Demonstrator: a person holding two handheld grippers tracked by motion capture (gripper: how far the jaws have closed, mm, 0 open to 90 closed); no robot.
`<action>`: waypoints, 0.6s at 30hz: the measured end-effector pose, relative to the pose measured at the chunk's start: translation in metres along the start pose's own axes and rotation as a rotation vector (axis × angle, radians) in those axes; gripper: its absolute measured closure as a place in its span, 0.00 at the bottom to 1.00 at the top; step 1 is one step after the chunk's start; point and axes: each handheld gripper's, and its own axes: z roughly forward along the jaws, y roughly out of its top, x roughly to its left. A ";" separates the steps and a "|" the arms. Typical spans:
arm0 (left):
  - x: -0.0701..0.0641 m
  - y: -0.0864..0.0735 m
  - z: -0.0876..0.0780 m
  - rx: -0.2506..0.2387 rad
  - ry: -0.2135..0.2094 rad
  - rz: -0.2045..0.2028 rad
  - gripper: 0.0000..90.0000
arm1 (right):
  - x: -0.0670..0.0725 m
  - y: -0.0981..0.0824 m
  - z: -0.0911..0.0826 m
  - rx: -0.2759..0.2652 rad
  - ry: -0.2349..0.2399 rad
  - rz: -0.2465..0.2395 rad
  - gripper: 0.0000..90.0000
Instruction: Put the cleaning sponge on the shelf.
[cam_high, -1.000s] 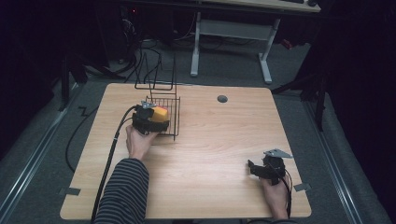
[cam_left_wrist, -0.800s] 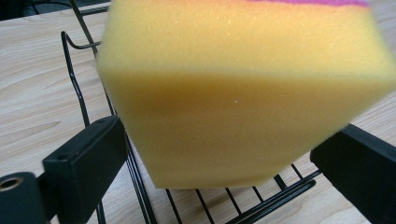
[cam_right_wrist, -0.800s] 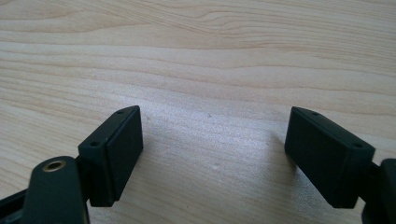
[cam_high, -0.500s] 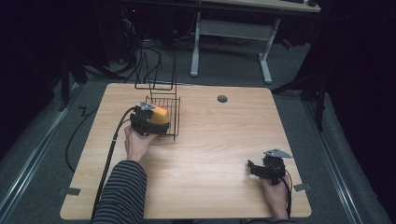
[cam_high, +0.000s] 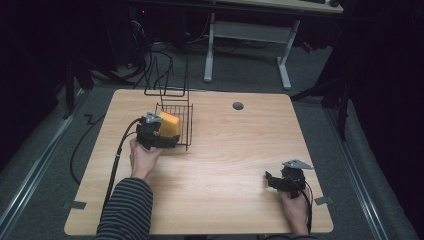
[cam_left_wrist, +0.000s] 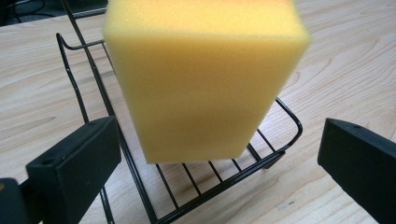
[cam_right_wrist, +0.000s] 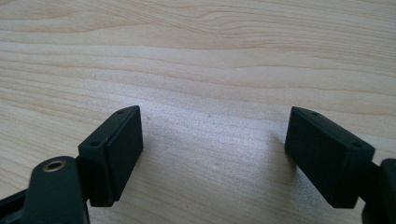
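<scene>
One yellow sponge (cam_left_wrist: 201, 79) stands on end in the black wire basket (cam_high: 184, 131) near the table's (cam_high: 225, 165) far left part. The left gripper (cam_high: 159, 134) is at the basket's near rim, its jaws just opened wide; the sponge sits between them with clear gaps on both sides. The basket's tall wire handle (cam_high: 167, 80) rises behind it. A small grey round cap (cam_high: 238, 106) lies farther right, well apart. The right gripper (cam_high: 280, 181) rests near the table's near right corner, jaws spread over bare wood. The sponge's top is cut off in the left gripper view.
</scene>
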 end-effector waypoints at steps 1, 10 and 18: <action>0.000 0.000 -0.001 0.000 -0.003 0.002 0.00 | 0.000 0.000 0.000 0.000 -0.001 0.000 0.22; -0.004 -0.004 -0.014 -0.005 0.010 0.027 0.00 | 0.000 0.000 0.000 0.000 0.000 0.000 0.22; -0.002 -0.010 -0.020 -0.017 0.004 0.012 0.00 | 0.000 0.000 0.000 0.000 0.000 0.000 0.22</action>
